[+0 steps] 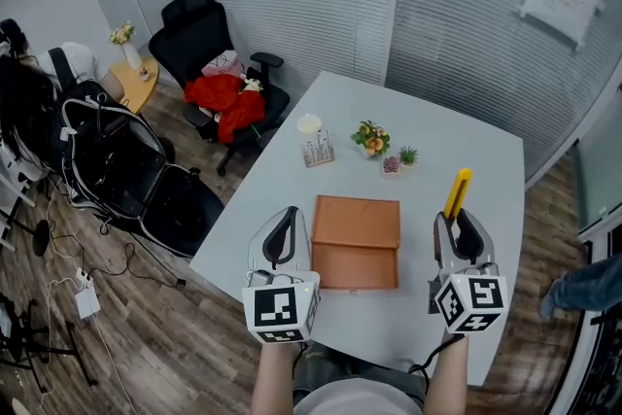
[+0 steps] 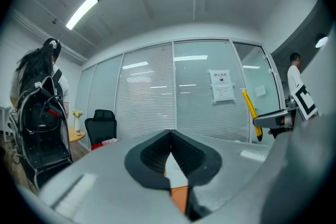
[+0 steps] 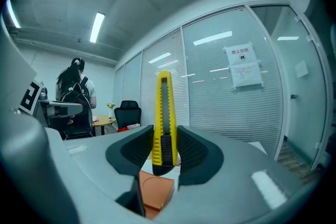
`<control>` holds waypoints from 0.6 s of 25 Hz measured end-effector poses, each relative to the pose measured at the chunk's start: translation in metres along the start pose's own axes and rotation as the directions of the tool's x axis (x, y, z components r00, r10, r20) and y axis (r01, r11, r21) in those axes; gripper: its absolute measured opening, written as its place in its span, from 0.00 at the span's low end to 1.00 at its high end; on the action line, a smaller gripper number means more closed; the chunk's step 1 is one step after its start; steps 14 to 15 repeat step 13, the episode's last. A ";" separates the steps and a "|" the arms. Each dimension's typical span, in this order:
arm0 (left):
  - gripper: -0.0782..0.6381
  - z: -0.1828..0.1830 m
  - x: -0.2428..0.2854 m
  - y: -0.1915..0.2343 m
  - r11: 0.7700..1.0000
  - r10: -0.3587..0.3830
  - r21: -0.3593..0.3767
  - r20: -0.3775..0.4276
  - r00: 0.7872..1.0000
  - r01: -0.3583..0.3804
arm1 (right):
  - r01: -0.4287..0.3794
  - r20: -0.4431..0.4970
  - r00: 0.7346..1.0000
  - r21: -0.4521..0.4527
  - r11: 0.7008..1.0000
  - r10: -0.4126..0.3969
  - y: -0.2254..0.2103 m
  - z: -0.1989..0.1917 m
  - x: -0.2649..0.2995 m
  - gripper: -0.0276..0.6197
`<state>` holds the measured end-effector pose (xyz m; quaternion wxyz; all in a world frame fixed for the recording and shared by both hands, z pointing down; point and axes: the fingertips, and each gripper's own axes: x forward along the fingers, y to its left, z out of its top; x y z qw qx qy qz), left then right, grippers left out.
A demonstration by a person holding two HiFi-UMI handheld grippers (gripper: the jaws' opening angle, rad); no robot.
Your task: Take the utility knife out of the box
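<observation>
One tool, our right (image 3: pixel 165 144), pinches the yellow utility knife (image 3: pixel 164 107) by its near end, right of the orange box (image 1: pixel 357 243) and above the table (image 1: pixel 466 141). Our left tool (image 1: pixel 286 224) is pressed together, empty. We should hold the pinch firm and lower the knife level.

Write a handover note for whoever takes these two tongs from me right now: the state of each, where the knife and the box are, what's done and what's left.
Left tongs: shut, nothing between the jaws, held at the left of the box.
Right tongs: shut on the utility knife, whose yellow body sticks out forward past the jaws.
Box: orange, lying on the white table between the two tongs.
Done: the knife is out of the box and gripped.
Left: probably only setting the knife down on the table, clear of the box.
</observation>
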<state>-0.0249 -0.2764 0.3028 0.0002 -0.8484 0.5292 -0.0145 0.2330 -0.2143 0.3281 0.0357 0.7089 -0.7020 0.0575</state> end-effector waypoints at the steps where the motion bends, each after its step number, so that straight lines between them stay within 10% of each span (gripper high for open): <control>1: 0.11 0.000 0.000 -0.001 1.000 -0.001 -0.002 -0.001 1.000 0.001 | 0.001 -0.001 1.000 0.000 1.000 -0.001 -0.001 -0.001 0.000 0.30; 15: 0.11 0.009 0.002 0.000 1.000 -0.007 -0.006 -0.010 1.000 0.007 | 0.016 -0.011 1.000 0.004 1.000 -0.016 -0.005 0.008 -0.001 0.30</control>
